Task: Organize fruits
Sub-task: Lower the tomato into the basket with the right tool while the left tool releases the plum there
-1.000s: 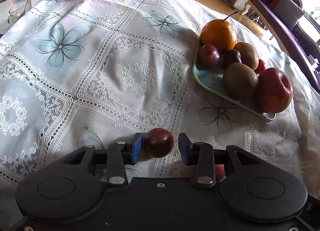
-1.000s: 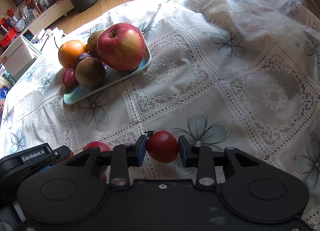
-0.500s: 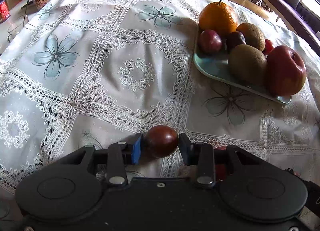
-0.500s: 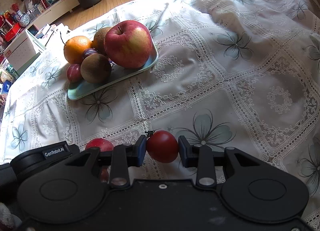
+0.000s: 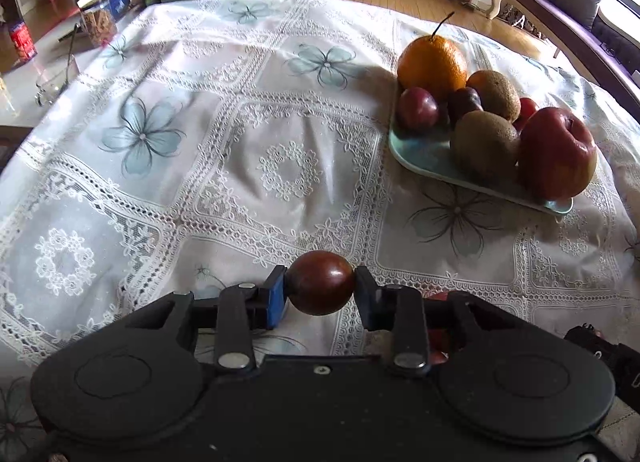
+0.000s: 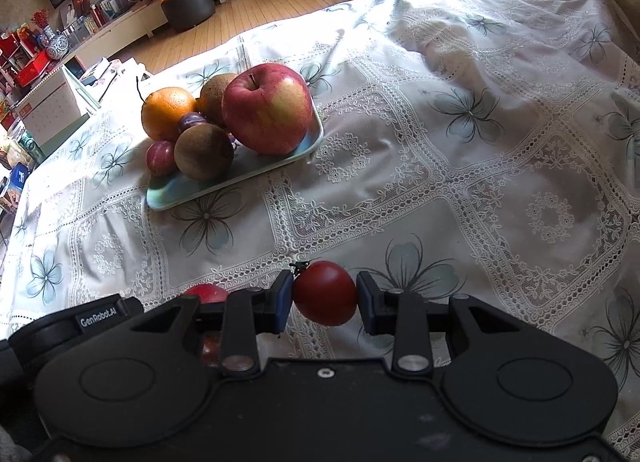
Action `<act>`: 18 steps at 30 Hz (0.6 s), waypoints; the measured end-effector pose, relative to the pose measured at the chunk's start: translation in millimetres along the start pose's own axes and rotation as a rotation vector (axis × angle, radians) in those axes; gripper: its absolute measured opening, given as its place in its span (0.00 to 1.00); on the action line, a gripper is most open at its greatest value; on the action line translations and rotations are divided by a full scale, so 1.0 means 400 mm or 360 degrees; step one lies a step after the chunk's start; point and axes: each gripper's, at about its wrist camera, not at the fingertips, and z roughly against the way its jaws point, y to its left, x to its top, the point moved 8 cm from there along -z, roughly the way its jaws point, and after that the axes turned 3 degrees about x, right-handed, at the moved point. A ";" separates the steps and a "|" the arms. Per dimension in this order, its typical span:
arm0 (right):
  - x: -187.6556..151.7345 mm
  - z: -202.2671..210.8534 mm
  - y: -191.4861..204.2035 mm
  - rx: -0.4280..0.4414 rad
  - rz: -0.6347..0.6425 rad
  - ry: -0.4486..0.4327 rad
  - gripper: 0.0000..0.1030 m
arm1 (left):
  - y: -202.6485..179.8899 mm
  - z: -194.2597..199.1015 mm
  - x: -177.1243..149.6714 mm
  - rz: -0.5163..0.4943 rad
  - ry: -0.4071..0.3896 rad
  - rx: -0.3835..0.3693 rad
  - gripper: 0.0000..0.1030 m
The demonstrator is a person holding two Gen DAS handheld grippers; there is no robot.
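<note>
Left wrist view: pale green tray (image 5: 420,154) near the right edge of the lace tablecloth (image 5: 224,150), loaded left to right with a reddish plum (image 5: 417,108), an orange (image 5: 433,61) with its stalk up at the tray's far corner, a dark plum (image 5: 464,101), two kiwis (image 5: 486,145) lying with their long axes roughly across the view, and a red apple (image 5: 556,153) at the tray's near right corner. Small red fruit just visible behind the apple, kind unclear. Nearer the table's front edge, left gripper (image 5: 320,289) narrowed onto a dark reddish-brown tomato (image 5: 320,288), both pads touching its sides, long axis running pad to pad; whether raised off the cloth or not, cannot tell.

Right wrist view: same tray (image 6: 240,178) up left on the cloth, apple upright with stem pointing up. Low at left, part of the left gripper's body, with a red fruit (image 6: 206,294) beside it on the cloth, partly hidden. Right gripper (image 6: 324,294) likewise closed to a narrow gap on a red cherry tomato (image 6: 325,292), calyx pointing up and left against the left pad.
</note>
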 end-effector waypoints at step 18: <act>-0.200 0.462 0.016 0.0423 0.0266 0.0024 0.34 | 0.061 0.431 -0.176 -0.0236 -0.0212 -0.0122 0.43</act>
